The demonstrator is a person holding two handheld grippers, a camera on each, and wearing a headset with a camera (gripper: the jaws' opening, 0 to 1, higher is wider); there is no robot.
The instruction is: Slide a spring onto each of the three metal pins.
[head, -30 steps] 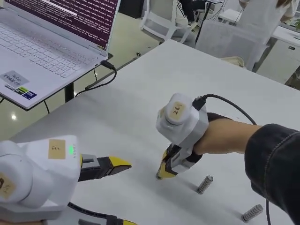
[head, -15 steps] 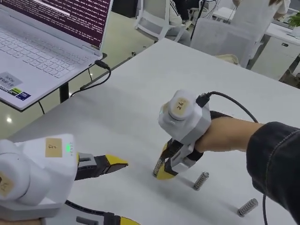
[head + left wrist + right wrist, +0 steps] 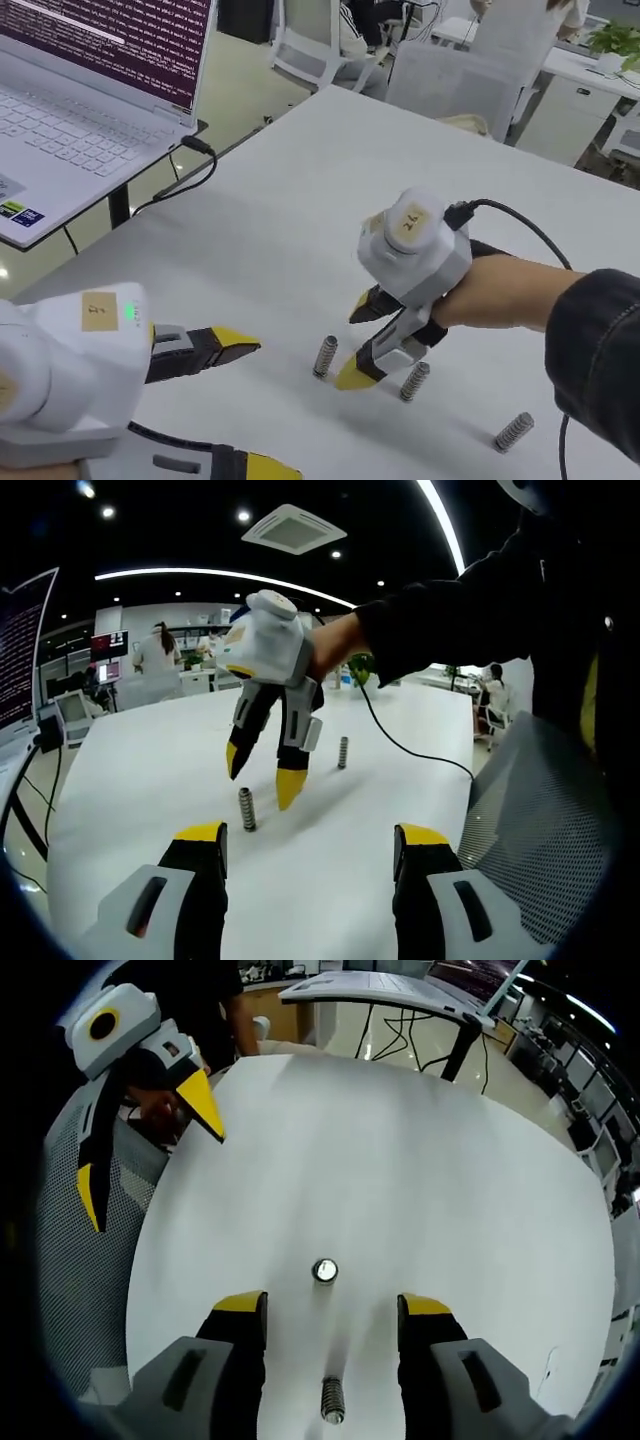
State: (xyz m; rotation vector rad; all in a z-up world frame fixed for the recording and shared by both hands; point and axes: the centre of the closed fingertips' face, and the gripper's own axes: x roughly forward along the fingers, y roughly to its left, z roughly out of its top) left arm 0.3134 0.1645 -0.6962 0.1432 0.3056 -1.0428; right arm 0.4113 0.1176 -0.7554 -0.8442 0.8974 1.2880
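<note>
Judging from its spread jaws, the right gripper (image 3: 352,345) holds nothing and hangs just beside the standing spring (image 3: 325,355), which is upright on the white surface (image 3: 300,200). A second spring (image 3: 414,381) stands on the other side of this gripper from the standing spring, and a third spring (image 3: 513,431) is farther on the same way. The left gripper (image 3: 255,405), also open and empty, is well apart from the standing spring. To do the step well, I think the jaws should close on a free spring near its middle and keep it vertical over a pin. The right gripper view looks down on the standing spring's round top, while the head view gives its side. Whether a pin is inside, I cannot tell.
</note>
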